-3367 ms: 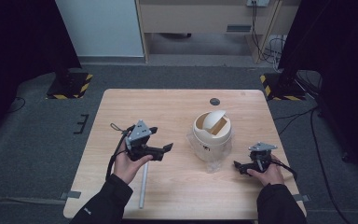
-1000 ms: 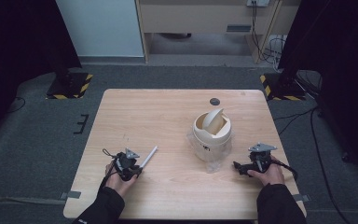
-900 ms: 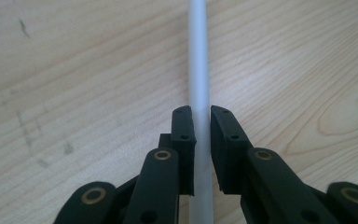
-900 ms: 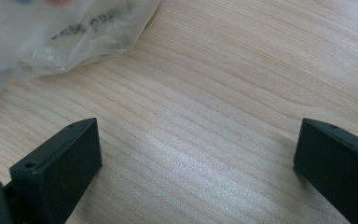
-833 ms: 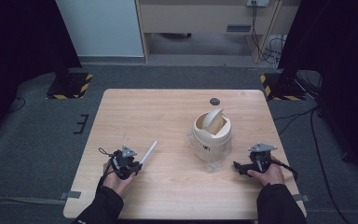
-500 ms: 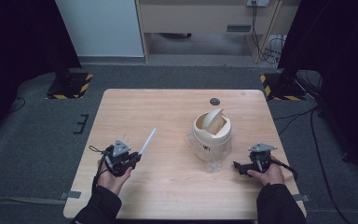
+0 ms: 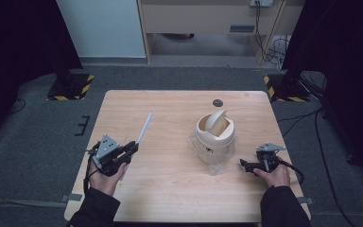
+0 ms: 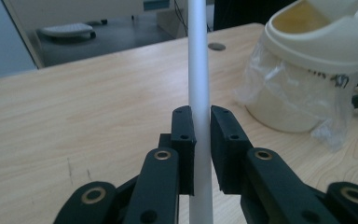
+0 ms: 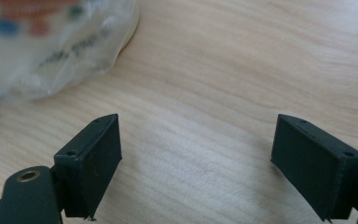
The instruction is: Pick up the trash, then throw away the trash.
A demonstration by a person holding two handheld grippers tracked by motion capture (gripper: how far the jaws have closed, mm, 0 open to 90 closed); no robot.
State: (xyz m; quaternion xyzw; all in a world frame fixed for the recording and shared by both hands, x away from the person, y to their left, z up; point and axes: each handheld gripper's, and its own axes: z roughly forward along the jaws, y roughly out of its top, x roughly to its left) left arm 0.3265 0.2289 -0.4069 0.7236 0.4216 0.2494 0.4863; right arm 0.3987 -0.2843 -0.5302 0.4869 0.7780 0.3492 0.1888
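My left gripper [image 7: 131, 147] is shut on a thin white rod [image 7: 144, 126] and holds it above the table's left side. The rod slants up and away from me. In the left gripper view the rod [image 8: 198, 70] runs straight up between the two pads [image 8: 183, 140], which press on it. A cream bin with a tilted swing lid [image 7: 215, 137] stands right of centre, and a clear plastic liner [image 7: 215, 166] hangs from under its rim. My right gripper [image 7: 245, 164] rests low, just right of the bin. Its jaws have just been closing but are still open [image 9: 196, 158], with bare wood between them.
A small dark disc [image 7: 217, 102] lies near the far edge of the wooden table [image 7: 170, 189]. In the right gripper view the liner [image 9: 42, 42] bulges at the upper left, close to the left jaw. In the left gripper view the bin [image 8: 317, 60] stands ahead on the right.
My left hand has lifted the white rod off the table and moved it left and up. The right hand has stayed beside the bin.
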